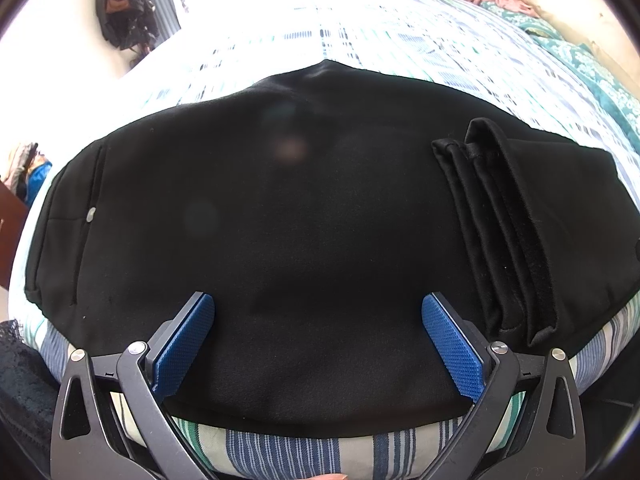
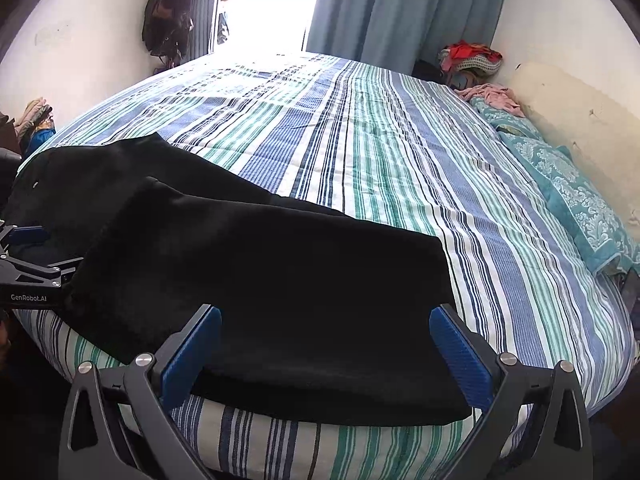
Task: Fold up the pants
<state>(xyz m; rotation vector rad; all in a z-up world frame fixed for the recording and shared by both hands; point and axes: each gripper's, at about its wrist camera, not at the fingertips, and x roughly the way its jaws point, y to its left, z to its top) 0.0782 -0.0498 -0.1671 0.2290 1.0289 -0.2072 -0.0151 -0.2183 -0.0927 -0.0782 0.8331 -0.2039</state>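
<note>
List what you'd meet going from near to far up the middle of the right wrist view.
Right gripper, jaws open → near edge of the striped bedsheet → folded black pants → open stretch of striped sheet → blue curtain.

A home bedroom. A wide bed [image 2: 360, 152] fills the room, covered in a sheet striped blue, green and white, with a teal patterned blanket [image 2: 560, 176] bunched along the wall side. Blue curtains [image 2: 400, 8] hang beside a bright opening at the far end. Dark bags or clothes [image 2: 168, 16] hang on the white wall, and heaps of clothing [image 2: 470, 58] sit in the corner past the bed.
</note>
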